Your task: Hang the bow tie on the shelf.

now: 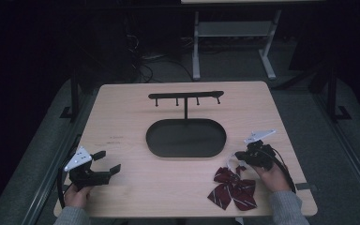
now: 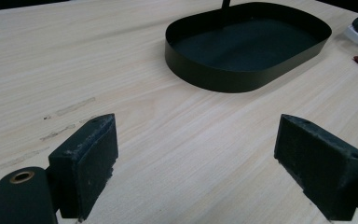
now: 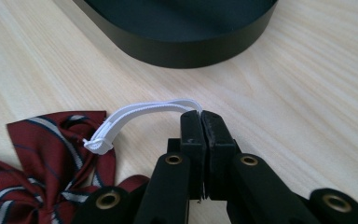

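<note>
- The bow tie lies flat on the table near its front edge at the right, just in front of the black oval tray and beside the person's right hand.
- It is dark red cloth with pale and dark stripes, and a white elastic loop runs out from its knot.
- The right tongs are clenched on the far end of that loop; the jaws stand pressed together with the band pinched between their tips, while the bow itself rests on the table.
- The left tongs are released, jaws wide apart over bare wood at the front left, with nothing between them.
- Judged from its look, the bow tie is very light and limp: it will dangle and swing from the loop, and its folds may sag or twist when lifted.
- The elastic is thin and stretchy, so it could slip out of a shallow pinch or snap back if pulled hard.
- The loop seems the best place to hold it, since it could be hooked over a peg on the stand that rises from the tray.
- No brand, label or readable writing is visible on any of these things.
</note>
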A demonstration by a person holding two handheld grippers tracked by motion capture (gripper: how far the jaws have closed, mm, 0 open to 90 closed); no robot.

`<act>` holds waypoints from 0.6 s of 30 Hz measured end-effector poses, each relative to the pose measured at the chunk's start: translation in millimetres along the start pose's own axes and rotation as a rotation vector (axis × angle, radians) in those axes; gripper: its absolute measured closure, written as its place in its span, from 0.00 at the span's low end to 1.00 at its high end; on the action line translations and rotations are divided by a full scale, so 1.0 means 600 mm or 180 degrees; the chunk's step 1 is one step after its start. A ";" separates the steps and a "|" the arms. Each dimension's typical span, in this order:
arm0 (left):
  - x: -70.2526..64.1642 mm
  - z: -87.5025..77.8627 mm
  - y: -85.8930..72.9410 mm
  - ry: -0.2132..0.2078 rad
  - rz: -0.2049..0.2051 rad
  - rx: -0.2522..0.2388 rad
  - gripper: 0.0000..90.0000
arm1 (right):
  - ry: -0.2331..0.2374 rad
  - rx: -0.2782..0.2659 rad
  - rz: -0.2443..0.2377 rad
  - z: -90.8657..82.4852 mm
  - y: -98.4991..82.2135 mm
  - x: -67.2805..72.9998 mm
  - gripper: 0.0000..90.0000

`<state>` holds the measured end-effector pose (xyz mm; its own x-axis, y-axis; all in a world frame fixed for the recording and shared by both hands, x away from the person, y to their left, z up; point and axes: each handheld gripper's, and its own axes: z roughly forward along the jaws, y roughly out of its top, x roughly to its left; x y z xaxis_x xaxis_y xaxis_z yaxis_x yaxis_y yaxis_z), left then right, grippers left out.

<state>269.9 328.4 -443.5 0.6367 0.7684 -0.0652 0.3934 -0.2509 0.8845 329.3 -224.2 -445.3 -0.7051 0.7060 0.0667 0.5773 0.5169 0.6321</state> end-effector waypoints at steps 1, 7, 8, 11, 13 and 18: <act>0.000 0.000 -0.001 -0.0001 -0.0028 -0.0010 0.14 | 0.0021 -0.0046 -0.0027 -0.006 0.001 0.002 0.98; 0.000 -0.001 -0.001 0.0004 -0.0052 -0.0008 0.14 | 0.0007 -0.0137 -0.0092 -0.020 0.005 0.008 0.98; 0.000 -0.001 -0.001 0.0004 -0.0046 -0.0004 0.14 | 0.0020 -0.0164 -0.0100 -0.025 0.007 0.010 0.98; 0.001 0.000 -0.001 0.0003 -0.0032 -0.0003 0.14 | 0.0016 -0.0193 -0.0155 -0.036 0.015 0.016 0.98; 0.000 -0.001 -0.001 0.0005 -0.0041 0.0000 0.14 | -0.0009 -0.0172 -0.0204 -0.041 0.019 0.019 0.98; 0.000 0.000 -0.001 0.0003 -0.0035 -0.0012 0.14 | 0.0013 -0.0172 -0.0264 -0.048 0.024 0.023 0.98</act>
<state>269.9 328.8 -443.8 0.6317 0.7716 -0.0746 0.3978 -0.2402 0.8855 316.0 -221.1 -412.8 -0.7512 0.6598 0.0154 0.4939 0.5465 0.6763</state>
